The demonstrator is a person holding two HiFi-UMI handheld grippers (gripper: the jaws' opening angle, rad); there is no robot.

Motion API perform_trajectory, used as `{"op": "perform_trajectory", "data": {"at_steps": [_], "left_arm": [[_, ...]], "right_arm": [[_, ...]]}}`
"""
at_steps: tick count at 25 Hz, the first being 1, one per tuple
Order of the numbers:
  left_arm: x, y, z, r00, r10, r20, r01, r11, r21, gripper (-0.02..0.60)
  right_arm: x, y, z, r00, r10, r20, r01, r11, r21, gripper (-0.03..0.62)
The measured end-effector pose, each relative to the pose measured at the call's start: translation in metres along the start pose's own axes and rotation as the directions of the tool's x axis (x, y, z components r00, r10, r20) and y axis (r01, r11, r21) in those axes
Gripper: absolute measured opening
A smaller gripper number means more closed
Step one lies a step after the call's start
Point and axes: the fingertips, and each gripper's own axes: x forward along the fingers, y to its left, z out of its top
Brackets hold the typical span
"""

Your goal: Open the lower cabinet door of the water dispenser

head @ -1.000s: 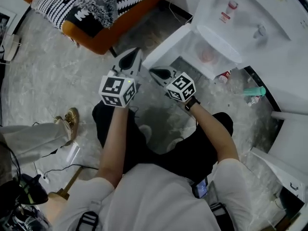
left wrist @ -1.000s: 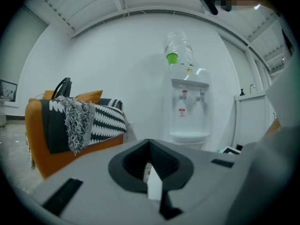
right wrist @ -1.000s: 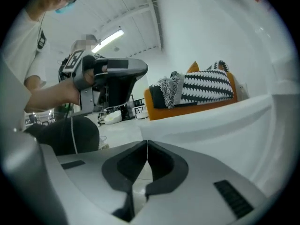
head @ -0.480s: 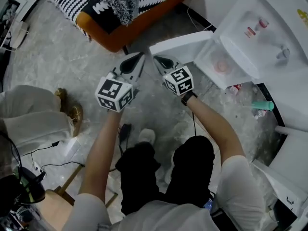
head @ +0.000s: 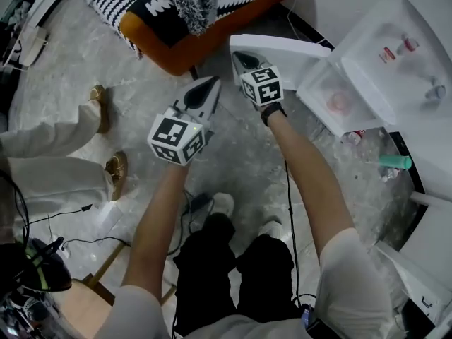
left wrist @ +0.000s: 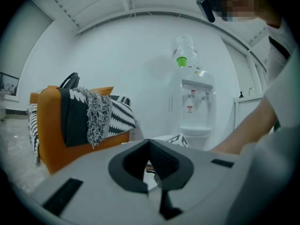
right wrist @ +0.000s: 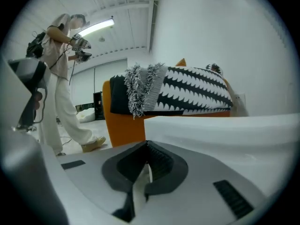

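Left gripper view: bottle [left wrist: 186, 50] atop dispenser [left wrist: 197, 121].

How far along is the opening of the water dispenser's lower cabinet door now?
Done, it seems: the lower cabinet door stands wide open from the water dispenser, its compartment exposed. In hand: the right gripper, jaws shut, lies at the door's edge; the left gripper, also shut, hangs apart. Left: probably only withdrawing.

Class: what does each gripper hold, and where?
Left gripper: nothing, jaws shut. Right gripper: jaws shut at the open cabinet door; a grip cannot be told.
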Motion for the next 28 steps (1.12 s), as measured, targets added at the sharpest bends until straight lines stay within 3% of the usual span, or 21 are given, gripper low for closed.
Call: {"op": "perform_trajectory", "data": {"at_steps": [3, 7, 13, 21, 28], "left_arm": [[0.007, -0.001, 0.004, 1.0, -0.024, -0.01, 0.024, 1.0, 0.012, 0.002], [0.008, 0.003, 0.015, 1.0, -0.016, -0.005, 0.016, 1.0, -0.008, 0.002], [-0.02, -0.022, 0.057, 0.997, -0.032, -0.067, 0.026, 0.996, -0.086, 0.002], [-0.057, -0.096, 0.18, 0.982, -0.139, -0.129, 0.117, 0.98, -0.163, 0.002], [-0.093, -0.166, 0.318, 0.965, -0.23, -0.124, 0.21, 0.965, -0.158, 0.002]], "right_arm": [[0.01, 0.012, 0.001, 0.998, 0.054, -0.032, -0.056, 0.996, -0.076, 0.009], [0.0, 0.025, 0.011, 0.998, 0.06, -0.02, -0.06, 0.998, -0.022, 0.009], [-0.101, 0.038, 0.043, 0.997, 0.004, -0.077, 0.0, 0.999, 0.046, 0.009], [-0.267, 0.056, 0.178, 0.992, -0.073, -0.105, 0.081, 0.994, 0.068, 0.009], [-0.394, 0.094, 0.328, 0.984, -0.161, -0.072, 0.163, 0.986, 0.035, 0.009]]}}
